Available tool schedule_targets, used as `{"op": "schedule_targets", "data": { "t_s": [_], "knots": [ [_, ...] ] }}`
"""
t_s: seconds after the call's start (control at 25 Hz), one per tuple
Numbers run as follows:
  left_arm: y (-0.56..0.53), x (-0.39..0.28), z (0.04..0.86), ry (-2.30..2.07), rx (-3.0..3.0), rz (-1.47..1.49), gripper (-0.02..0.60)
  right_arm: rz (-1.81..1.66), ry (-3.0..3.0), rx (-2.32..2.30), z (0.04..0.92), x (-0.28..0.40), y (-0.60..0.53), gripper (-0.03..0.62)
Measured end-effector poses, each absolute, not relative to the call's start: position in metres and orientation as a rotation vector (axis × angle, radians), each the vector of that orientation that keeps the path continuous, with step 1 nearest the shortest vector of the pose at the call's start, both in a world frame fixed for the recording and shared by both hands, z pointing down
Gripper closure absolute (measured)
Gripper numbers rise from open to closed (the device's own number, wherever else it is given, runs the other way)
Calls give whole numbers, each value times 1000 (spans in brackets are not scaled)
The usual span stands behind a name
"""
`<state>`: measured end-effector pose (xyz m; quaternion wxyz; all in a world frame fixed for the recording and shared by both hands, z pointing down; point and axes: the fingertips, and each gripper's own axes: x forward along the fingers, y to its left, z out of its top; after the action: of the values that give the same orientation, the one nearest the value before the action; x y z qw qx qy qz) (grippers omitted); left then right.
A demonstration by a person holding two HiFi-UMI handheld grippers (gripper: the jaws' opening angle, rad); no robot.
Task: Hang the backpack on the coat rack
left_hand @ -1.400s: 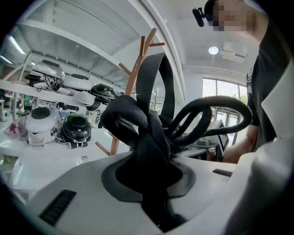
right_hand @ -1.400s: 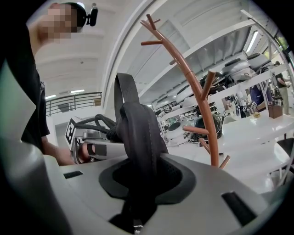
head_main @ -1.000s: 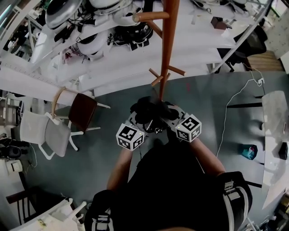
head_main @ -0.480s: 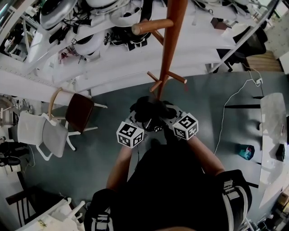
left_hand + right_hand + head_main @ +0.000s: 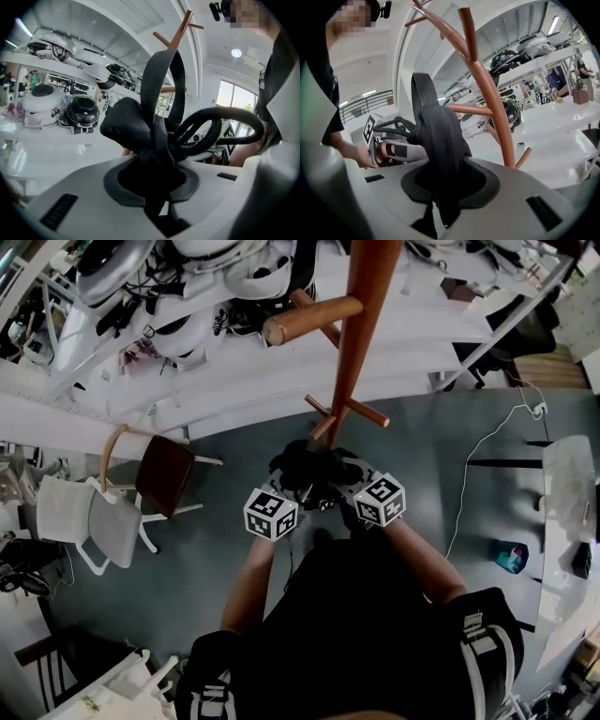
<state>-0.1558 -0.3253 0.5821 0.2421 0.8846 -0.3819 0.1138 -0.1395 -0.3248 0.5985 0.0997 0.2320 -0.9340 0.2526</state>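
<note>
While the black backpack hangs bunched between your two grippers, it sits close by the pole of the wooden coat rack, just under the lowest pegs as the head view shows them. Your left gripper has its jaws clamped on a fold of the pack's black fabric, which fills the gap between them. A flat strap loop stands up above that fold, and a thick cord curls off to the right. Your right gripper pinches a padded strap that runs straight down into its jaws, with the rack's pole just beyond it. Behind the rack stand white shelves loaded with helmets. A brown-seated chair stands on the grey floor to the left.
</note>
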Motion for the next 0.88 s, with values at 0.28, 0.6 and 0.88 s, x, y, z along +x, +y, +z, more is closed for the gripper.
{"op": "schedule_targets", "data": {
  "t_s": [0.28, 0.6, 0.88],
  "knots": [
    [-341, -152, 597, -1021, 2400, 330, 497, 777, -2744, 698, 614, -136, -340, 484],
    [-361, -142, 608, -961, 2406, 349, 497, 803, -2709, 740, 625, -125, -358, 484],
    [-375, -130, 622, -902, 2417, 396, 497, 826, -2674, 785, 638, -114, -371, 484]
  ]
}}
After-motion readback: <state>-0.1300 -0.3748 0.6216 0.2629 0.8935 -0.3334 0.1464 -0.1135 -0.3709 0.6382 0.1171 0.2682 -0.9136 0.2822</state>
